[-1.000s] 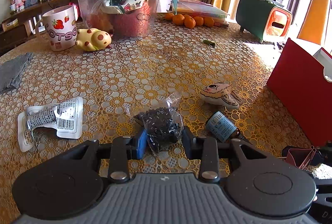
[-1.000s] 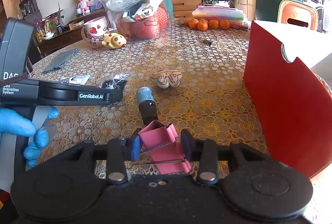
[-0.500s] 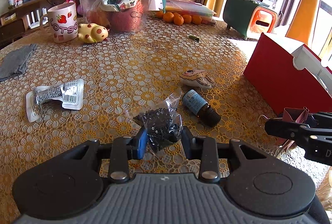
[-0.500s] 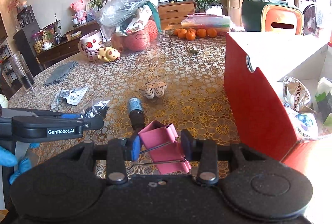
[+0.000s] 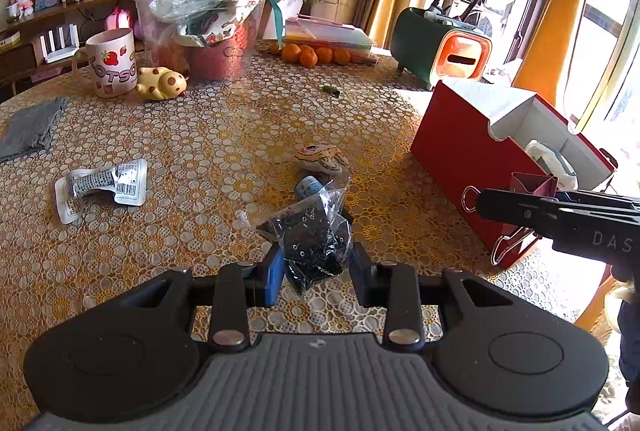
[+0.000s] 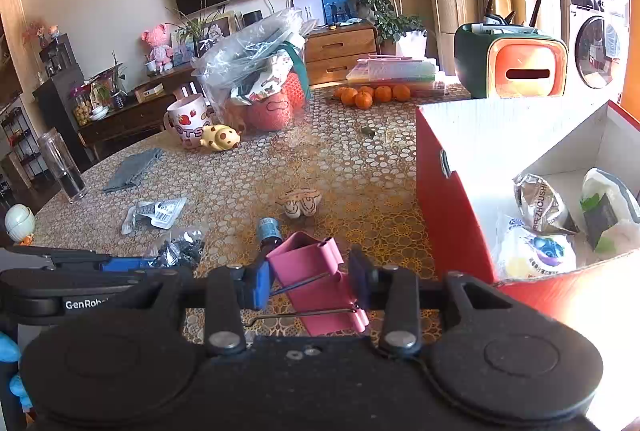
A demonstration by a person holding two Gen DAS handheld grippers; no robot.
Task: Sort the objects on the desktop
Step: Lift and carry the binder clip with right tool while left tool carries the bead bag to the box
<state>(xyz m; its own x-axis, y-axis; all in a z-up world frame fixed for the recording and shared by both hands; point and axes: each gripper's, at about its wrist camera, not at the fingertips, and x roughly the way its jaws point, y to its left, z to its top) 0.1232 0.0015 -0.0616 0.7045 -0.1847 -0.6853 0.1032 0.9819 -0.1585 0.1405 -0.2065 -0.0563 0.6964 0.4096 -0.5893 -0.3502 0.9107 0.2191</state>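
My left gripper [image 5: 316,269] is shut on a small clear bag of black bits [image 5: 314,231] and holds it above the table. My right gripper [image 6: 310,281] is shut on a pink binder clip [image 6: 316,283], held up beside the open red box [image 6: 452,215]; the clip also shows in the left wrist view [image 5: 534,185] by the box [image 5: 460,151]. The box holds several packets [image 6: 536,199]. On the table lie a small dark bottle with a blue label [image 6: 269,231], a shell-shaped toy [image 6: 301,203] and a white barcode packet [image 5: 104,183].
A strawberry mug [image 5: 114,63], a yellow spotted toy [image 5: 160,83], a tub with plastic bags [image 5: 216,27], oranges [image 5: 310,54] and a green-orange holder [image 5: 442,53] stand at the back. A grey cloth [image 5: 30,125] lies far left. A glass [image 6: 64,167] stands at the left edge.
Both grippers have risen and moved right toward the red box with their loads. The box's inside has come into the right wrist view.
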